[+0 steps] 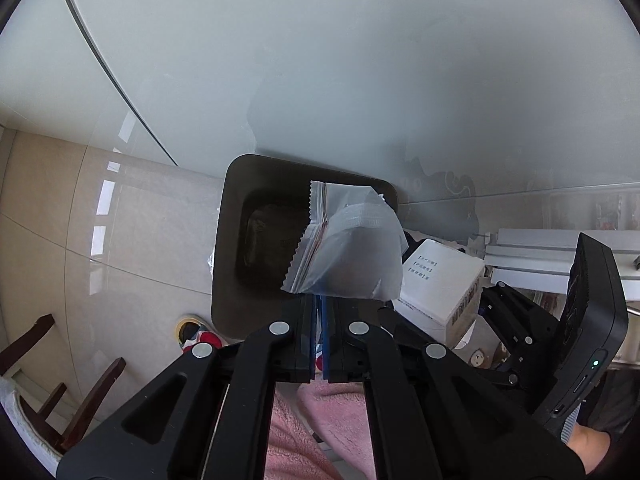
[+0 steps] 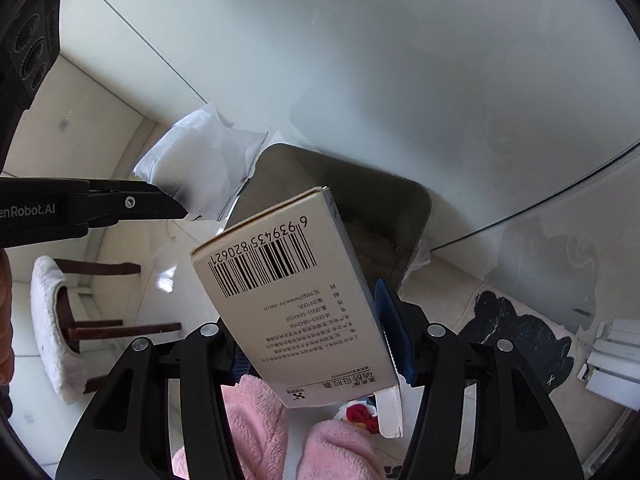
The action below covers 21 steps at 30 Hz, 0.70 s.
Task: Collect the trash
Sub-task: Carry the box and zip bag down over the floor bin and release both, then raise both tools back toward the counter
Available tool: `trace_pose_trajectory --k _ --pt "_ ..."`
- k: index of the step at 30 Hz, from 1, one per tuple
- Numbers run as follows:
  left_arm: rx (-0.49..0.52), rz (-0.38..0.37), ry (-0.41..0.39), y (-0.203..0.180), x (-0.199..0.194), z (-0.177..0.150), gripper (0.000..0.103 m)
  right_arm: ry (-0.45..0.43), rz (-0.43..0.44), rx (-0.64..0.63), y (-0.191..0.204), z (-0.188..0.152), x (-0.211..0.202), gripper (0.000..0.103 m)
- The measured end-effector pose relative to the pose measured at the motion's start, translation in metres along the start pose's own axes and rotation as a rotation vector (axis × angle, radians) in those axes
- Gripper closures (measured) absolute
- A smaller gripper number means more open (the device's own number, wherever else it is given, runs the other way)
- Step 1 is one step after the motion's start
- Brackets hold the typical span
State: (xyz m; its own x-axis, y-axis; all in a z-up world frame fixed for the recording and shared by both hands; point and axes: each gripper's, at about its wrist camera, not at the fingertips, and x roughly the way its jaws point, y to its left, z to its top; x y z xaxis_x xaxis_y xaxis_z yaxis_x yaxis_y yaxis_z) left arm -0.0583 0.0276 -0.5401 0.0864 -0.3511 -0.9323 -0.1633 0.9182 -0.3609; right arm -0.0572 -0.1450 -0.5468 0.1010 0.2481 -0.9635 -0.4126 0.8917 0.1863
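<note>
My left gripper (image 1: 319,304) is shut on a clear plastic zip bag (image 1: 352,248) with a serrated edge, held above the open dark bin (image 1: 236,240). My right gripper (image 2: 316,320) is shut on a white cardboard box (image 2: 292,300) with a barcode, held over the same bin (image 2: 360,188). In the right wrist view the left gripper (image 2: 176,210) shows at the left with the bag (image 2: 196,164) hanging by the bin's rim. In the left wrist view the box (image 1: 440,284) and the right gripper's body (image 1: 520,332) show at the right.
The bin stands on a pale tiled floor (image 1: 140,220) against a frosted glass wall (image 1: 360,60). A wooden chair with a white cushion (image 2: 60,320) is at the left. A black and white mat (image 2: 520,332) lies to the right. Pink fleece legs (image 2: 260,432) are below.
</note>
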Motion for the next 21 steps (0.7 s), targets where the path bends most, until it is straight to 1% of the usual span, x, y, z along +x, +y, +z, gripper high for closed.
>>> trace_pose_trajectory --k 1,2,3,4,6,7,8,9,10,12,14,17,21 --pt "-0.001 0.006 0.001 0.000 0.000 0.002 0.098 -0.003 -0.007 0.003 0.000 0.001 0.001 0.036" --pt "-0.004 0.009 0.000 -0.001 -0.002 0.005 0.082 -0.007 -0.012 0.010 0.005 0.002 0.005 0.027" --pt "-0.008 0.007 -0.005 -0.001 -0.005 0.006 0.068 -0.010 -0.013 0.020 0.006 0.003 0.004 0.022" --pt "-0.009 0.004 -0.011 -0.001 -0.008 0.006 0.063 -0.010 -0.016 0.028 0.006 0.004 0.004 0.019" --pt "-0.007 0.012 -0.022 -0.002 -0.011 0.006 0.052 -0.009 -0.023 0.033 0.006 0.005 0.001 0.017" --pt "-0.007 0.016 -0.028 -0.002 -0.014 0.006 0.049 -0.007 -0.025 0.030 0.007 0.005 0.000 0.016" --pt "-0.011 0.019 -0.032 -0.002 -0.018 0.005 0.040 -0.004 -0.028 0.023 0.007 0.005 -0.002 0.011" --pt "-0.016 0.020 -0.036 -0.002 -0.020 0.005 0.033 -0.004 -0.030 0.013 0.008 0.004 -0.006 0.009" --pt "-0.019 0.018 -0.040 -0.002 -0.024 0.004 0.029 -0.004 -0.029 0.004 0.010 0.004 -0.009 0.004" --pt "-0.024 0.020 -0.045 -0.001 -0.027 0.005 0.017 -0.013 -0.022 0.004 0.018 0.006 -0.024 0.003" --pt "-0.020 0.020 -0.050 -0.004 -0.038 0.004 0.008 -0.026 -0.010 0.016 0.017 0.007 -0.038 0.003" --pt "0.004 0.049 -0.076 -0.016 -0.064 0.002 0.008 -0.041 0.016 0.015 0.019 0.008 -0.063 0.003" --pt "0.024 0.073 -0.138 -0.035 -0.113 -0.004 0.008 -0.076 0.040 -0.003 0.029 0.008 -0.113 0.003"
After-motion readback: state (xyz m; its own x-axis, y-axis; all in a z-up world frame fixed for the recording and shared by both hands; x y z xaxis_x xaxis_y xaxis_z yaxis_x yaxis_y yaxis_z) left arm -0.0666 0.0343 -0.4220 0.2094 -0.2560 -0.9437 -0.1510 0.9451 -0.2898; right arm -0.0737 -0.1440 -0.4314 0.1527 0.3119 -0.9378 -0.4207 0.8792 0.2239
